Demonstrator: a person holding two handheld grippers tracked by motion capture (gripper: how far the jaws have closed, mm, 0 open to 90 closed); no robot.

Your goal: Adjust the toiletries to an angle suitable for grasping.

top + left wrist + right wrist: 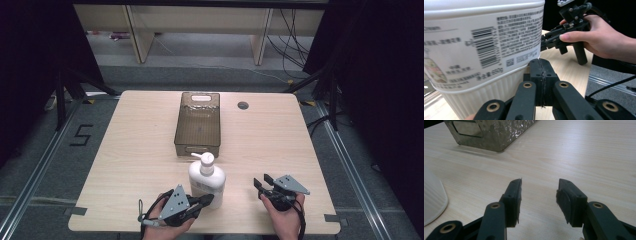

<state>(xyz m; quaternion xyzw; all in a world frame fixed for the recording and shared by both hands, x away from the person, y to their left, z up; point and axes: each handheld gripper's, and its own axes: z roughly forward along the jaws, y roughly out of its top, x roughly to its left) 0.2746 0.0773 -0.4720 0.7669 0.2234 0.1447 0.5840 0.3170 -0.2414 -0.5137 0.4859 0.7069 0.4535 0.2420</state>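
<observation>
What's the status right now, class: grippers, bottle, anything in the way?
Left gripper shut, empty, against the pump bottle. Right gripper open, empty, beside it. Bottle upright before the tinted bin. Nothing between them.

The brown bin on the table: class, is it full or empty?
Empty. In the high view the brown bin shows its bare floor through the open top, with nothing inside; the pump bottle stands outside it, on the table.
</observation>
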